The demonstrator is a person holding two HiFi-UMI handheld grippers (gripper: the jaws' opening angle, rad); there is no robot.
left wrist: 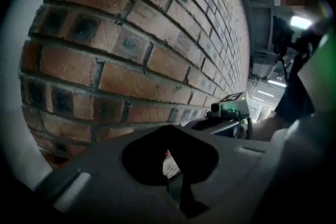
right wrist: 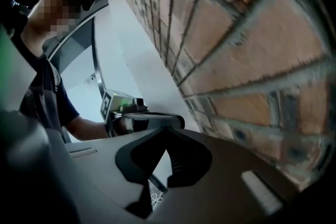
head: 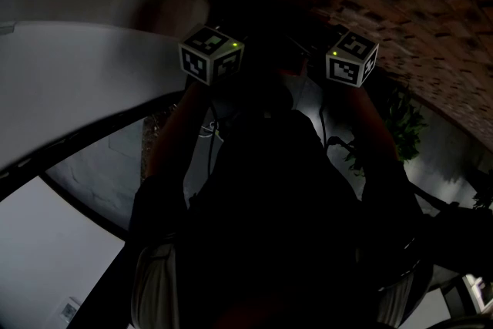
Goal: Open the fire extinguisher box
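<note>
- Find the fire extinguisher box first: not identifiable in any view. Only a red-and-white sliver (left wrist: 170,162) shows low in the left gripper view, too small to name.
- Bring the left gripper (left wrist: 169,136) and the right gripper (right wrist: 165,136) down from the upper middle of the head view towards the box's door edge or latch before parting any jaws.
- Keep clear of the brick wall (left wrist: 131,50), which fills the upper left of the left gripper view and the right side of the right gripper view.
- Rely on the gripper views for aiming, given the dark head view.
- Left gripper: closed right up, tips together, gripping nothing, touching nothing.
- Right gripper: likewise fully closed, empty, and clear of the bricks.
</note>
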